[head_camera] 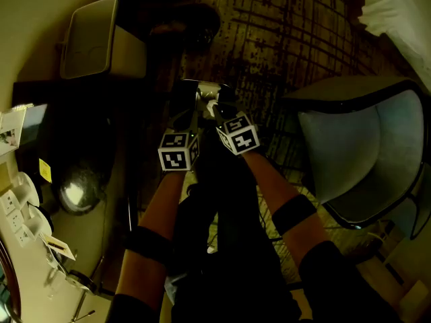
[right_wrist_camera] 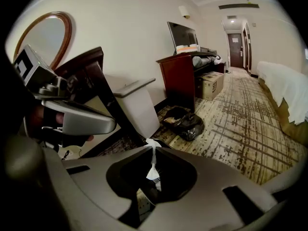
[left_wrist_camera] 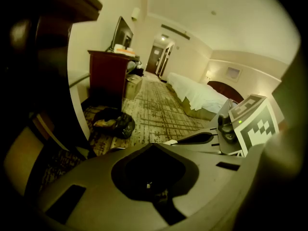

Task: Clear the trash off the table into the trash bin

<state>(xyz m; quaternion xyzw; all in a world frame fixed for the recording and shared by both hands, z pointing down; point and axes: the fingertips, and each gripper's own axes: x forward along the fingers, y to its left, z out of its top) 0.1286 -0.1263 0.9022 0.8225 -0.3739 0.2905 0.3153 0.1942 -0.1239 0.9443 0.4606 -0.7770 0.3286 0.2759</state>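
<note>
Right gripper point(right_wrist_camera: 153, 146) clamps a white paper scrap point(right_wrist_camera: 152, 170); left gripper point(left_wrist_camera: 153, 148), jaws pressed together, carries nothing. The black trash bag point(right_wrist_camera: 183, 122) sits on the carpet point(right_wrist_camera: 240, 114) ahead, well apart. The drop is apparently not yet made, and desk point(head_camera: 23, 271) items possibly remain.

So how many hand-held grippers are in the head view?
2. The left hand-held gripper is at centre, jaws shut and apparently empty. The right hand-held gripper is right beside it, shut on a white paper scrap. Both are above the patterned carpet.
</note>
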